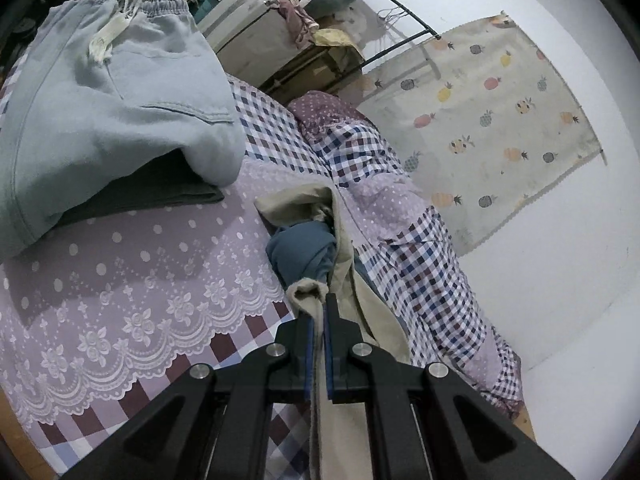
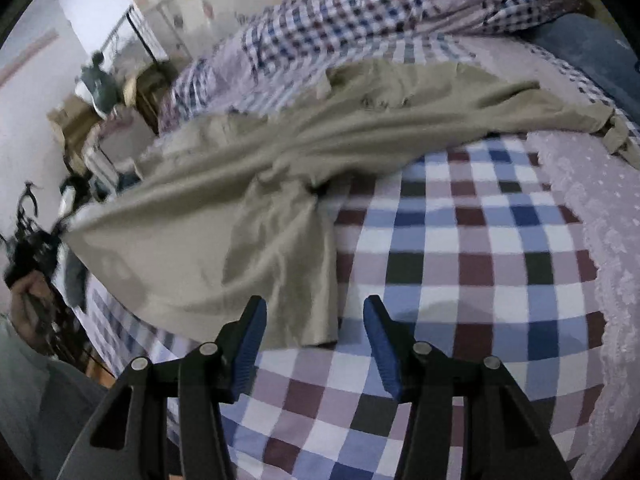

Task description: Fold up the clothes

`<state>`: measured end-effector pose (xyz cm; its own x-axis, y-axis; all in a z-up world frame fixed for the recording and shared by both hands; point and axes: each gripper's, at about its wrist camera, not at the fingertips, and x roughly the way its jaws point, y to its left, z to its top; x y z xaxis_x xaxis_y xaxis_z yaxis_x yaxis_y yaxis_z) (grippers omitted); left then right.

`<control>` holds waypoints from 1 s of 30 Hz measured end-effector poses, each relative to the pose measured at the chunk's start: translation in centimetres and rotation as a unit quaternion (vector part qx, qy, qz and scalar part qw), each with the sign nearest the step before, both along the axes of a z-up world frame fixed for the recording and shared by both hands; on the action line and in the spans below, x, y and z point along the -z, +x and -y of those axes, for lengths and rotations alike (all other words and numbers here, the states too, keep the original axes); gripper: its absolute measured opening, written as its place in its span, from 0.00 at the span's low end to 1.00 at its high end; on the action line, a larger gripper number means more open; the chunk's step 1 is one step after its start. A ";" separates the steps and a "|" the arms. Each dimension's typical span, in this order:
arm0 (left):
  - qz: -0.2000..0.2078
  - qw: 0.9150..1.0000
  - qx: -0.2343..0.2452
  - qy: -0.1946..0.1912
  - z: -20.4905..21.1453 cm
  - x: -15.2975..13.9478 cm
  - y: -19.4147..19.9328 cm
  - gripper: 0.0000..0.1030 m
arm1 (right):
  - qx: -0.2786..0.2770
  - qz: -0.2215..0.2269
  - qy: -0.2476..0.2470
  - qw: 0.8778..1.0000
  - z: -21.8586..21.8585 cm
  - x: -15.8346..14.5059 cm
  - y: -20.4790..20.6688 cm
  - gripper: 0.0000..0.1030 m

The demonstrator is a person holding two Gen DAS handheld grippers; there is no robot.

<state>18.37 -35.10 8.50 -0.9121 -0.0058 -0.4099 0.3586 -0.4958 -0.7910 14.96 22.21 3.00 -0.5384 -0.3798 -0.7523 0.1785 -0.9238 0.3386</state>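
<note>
- Nearest the left wrist lens, the left gripper (image 1: 319,312) has its blue-padded jaws clenched on a fold of the khaki cotton garment (image 1: 352,264), the cloth running up between the pads and back under the mount.
- Nearest the right wrist lens, the right gripper (image 2: 315,320) is released, jaws wide apart with nothing between them, hovering just above the near hem of that same khaki garment (image 2: 248,216).
- The garment lies spread and rumpled across the checked bedspread (image 2: 460,248), one end drawn taut to the left edge of the right view, its far corner up near the lilac lace-trimmed cover (image 2: 592,200).
- In the left view a bunched blue cloth (image 1: 298,250) sits just beyond the pinched fold, touching the khaki fabric.
- Farther off on the lace cover, pale blue drawstring sweatpants (image 1: 112,100) lie draped over a flat dark folded piece (image 1: 160,190), well apart from the work.
- Farthest, a pineapple-print sheet (image 1: 488,120) hangs on the wall.
- Step in hand, as I judge it: laying the khaki garment out, one end held, the other not yet taken.
- Next move likely calls for the right jaws to drop onto the near hem and pinch a single layer, matching the left hold so the cloth can be tensioned evenly; the creases at mid-garment could fold in crooked.
</note>
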 end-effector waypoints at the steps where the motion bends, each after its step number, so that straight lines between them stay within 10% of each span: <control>1: 0.001 1.000 0.000 0.002 0.1 0.2 0.1 0.03 | -0.003 0.004 0.006 1.000 0.3 0.3 -0.1 0.52; 5: 0.005 1.000 0.006 0.007 0.3 0.5 0.3 0.03 | -0.017 0.012 0.029 0.999 1.7 1.5 -0.4 0.48; 10: 0.014 1.000 0.013 -0.003 0.2 0.7 0.3 0.03 | -0.028 0.005 0.079 0.996 3.4 2.4 -0.7 0.06; 20: 0.016 0.998 0.057 0.024 -1.8 1.3 1.2 0.03 | 0.075 -0.033 0.044 0.996 -2.8 -2.7 3.4 0.04; 30: 0.035 0.980 0.195 -0.017 -9.9 0.7 4.6 0.03 | 0.228 -0.058 -0.014 0.972 -13.8 -6.5 16.1 0.03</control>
<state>22.98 -25.18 7.82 -0.8173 0.3232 -0.4771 0.1897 -0.6309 -0.7523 31.10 36.00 9.50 -0.7359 -0.1021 -0.6693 -0.2082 -0.9065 0.3672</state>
